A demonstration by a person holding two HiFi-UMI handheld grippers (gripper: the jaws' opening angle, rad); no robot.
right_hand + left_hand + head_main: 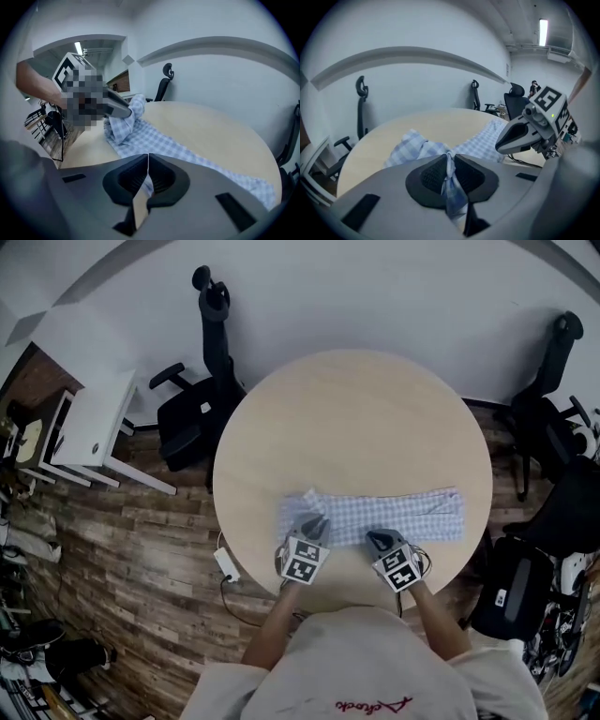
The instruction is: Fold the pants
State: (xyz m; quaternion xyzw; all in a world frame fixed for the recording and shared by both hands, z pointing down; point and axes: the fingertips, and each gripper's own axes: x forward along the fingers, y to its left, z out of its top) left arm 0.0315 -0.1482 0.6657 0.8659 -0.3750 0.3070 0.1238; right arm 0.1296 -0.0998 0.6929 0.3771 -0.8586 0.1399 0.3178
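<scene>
The blue-and-white checked pants (412,512) lie in a long strip across the near part of the round wooden table (356,418). My left gripper (317,524) is at the strip's left end, shut on a bunched fold of the cloth (449,164) that it lifts off the table. My right gripper (375,540) is at the near edge around the strip's middle. Its jaws (148,164) are shut, with a thin edge of checked cloth between the pads. In the left gripper view the right gripper (518,136) hangs over the pants (487,136). The right gripper view shows the left gripper (117,105) with raised cloth.
Black office chairs stand behind the table at the left (202,399) and at the right (553,418). A white desk (89,413) is at the far left. A black bag (511,592) and a white power strip (228,565) lie on the wooden floor.
</scene>
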